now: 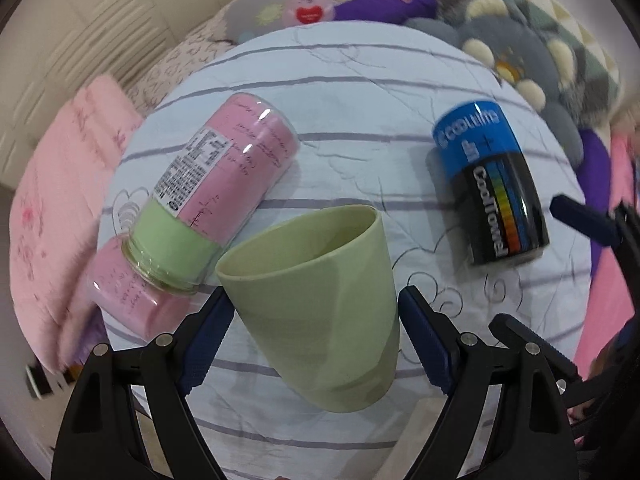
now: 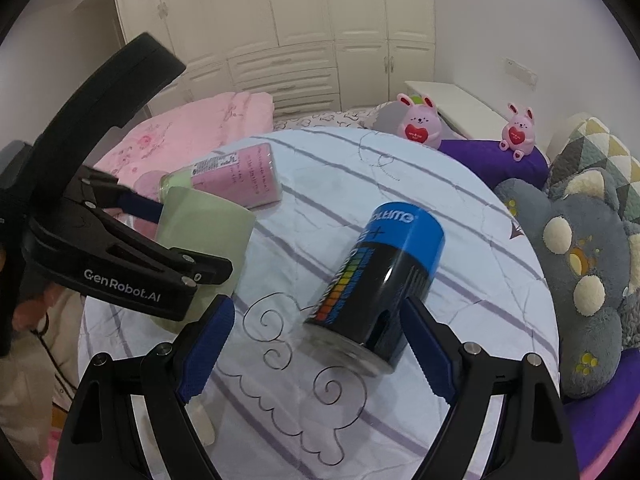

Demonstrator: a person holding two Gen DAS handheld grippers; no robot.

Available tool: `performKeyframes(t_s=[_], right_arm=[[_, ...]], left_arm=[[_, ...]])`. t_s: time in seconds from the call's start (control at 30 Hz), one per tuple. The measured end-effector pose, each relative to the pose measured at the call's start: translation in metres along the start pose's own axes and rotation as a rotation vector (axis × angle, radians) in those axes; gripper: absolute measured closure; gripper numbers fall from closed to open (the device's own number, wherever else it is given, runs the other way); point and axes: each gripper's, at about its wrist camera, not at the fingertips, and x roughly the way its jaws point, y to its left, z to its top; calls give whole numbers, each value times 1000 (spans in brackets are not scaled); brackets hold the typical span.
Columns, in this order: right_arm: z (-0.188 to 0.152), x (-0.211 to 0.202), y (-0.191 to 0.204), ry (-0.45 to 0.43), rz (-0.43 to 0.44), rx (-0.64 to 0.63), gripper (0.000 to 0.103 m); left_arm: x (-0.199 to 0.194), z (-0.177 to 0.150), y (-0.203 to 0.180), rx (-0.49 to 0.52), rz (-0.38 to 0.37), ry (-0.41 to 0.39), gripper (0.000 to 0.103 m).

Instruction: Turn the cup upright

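Observation:
A pale green cup (image 1: 320, 304) sits between the blue pads of my left gripper (image 1: 316, 312), which is shut on its sides. The cup is tilted, its open mouth up and away from the camera, and held above the white striped tablecloth (image 1: 360, 80). In the right wrist view the cup (image 2: 208, 232) shows at the left, held by the left gripper (image 2: 160, 232). My right gripper (image 2: 316, 328) is open, and the lower end of a blue and black Cool Towel can (image 2: 380, 280) lies between its fingers, untouched.
A clear jar with pink and green towels (image 1: 212, 188) lies on its side left of the cup. The Cool Towel can (image 1: 492, 184) lies at the right. Pink bunny toys (image 2: 418, 126), a grey plush cushion (image 2: 580, 264) and a pink blanket (image 2: 180, 136) ring the table.

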Motion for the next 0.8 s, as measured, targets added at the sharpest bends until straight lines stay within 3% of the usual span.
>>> performKeyframes(t_s=[0.23,0.33,0.53,0.6,0.8], right_arm=[[-3,3,-1,18,-29,17,17],[-2,1,-2,17,-43,23,17],[6,-6,1,-9,-48,33,17],[12,-7,6,-20,-29,34,17],[35,4,22,5,110,89,17]], left_arm=[[6,5,5,-52,-3,-5,17],[3,2,12,-109,-51,-2,14],[-20,-15,29,-219,-96,-80,7],[-32,-26,38,-272,-122,-118,7],[-57,-54,64,-384,-94,-219,4]])
